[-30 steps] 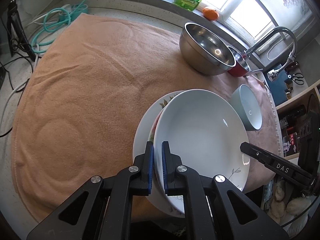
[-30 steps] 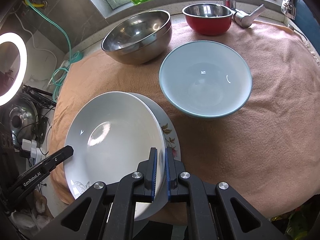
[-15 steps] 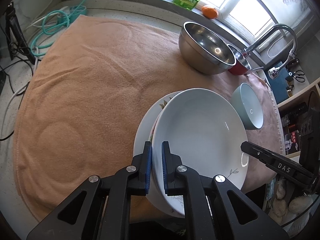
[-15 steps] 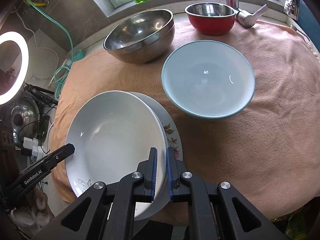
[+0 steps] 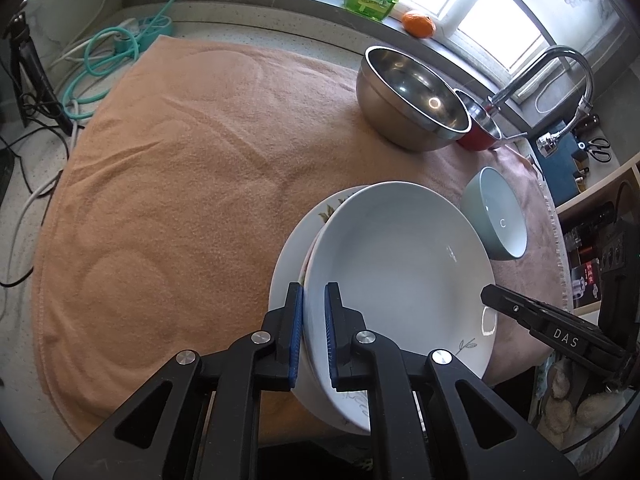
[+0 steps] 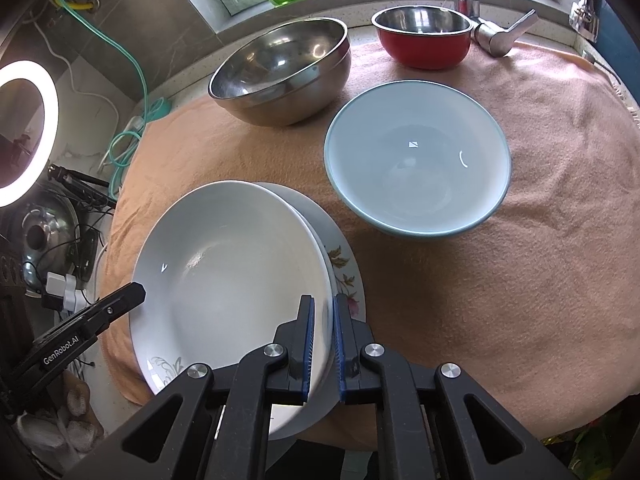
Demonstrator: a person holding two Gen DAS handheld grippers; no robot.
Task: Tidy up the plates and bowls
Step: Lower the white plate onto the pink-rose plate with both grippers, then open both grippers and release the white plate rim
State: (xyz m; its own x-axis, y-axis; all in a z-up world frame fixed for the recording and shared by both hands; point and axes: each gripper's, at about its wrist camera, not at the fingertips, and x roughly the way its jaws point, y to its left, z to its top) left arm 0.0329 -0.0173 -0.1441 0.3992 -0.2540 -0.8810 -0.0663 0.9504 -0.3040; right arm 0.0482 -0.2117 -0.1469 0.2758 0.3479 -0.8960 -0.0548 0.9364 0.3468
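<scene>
Plates are the business just now: a white plate [image 5: 400, 264] sits on top of a flowered plate [image 6: 344, 276], near the front edge of the orange towel [image 5: 180, 208] that covers the counter. Both claws pinch the white plate by its rim from opposite sides, the left gripper [image 5: 313, 336] clamped on one edge and the right gripper [image 6: 323, 348] on the other. The plate looks a little off-centre on the one beneath, so I would judge this to be the stacking step, at or near the setting-down. Next would come letting go with both claws and drawing them back without dragging the plate along. Beyond that the bowls wait: a pale blue bowl [image 6: 418, 158] just beside the stack, a big steel bowl [image 6: 280, 68] farther back, and a red bowl [image 6: 424, 36] by the tap [image 5: 540, 72]. Nesting them by size seems the likely follow-up.
</scene>
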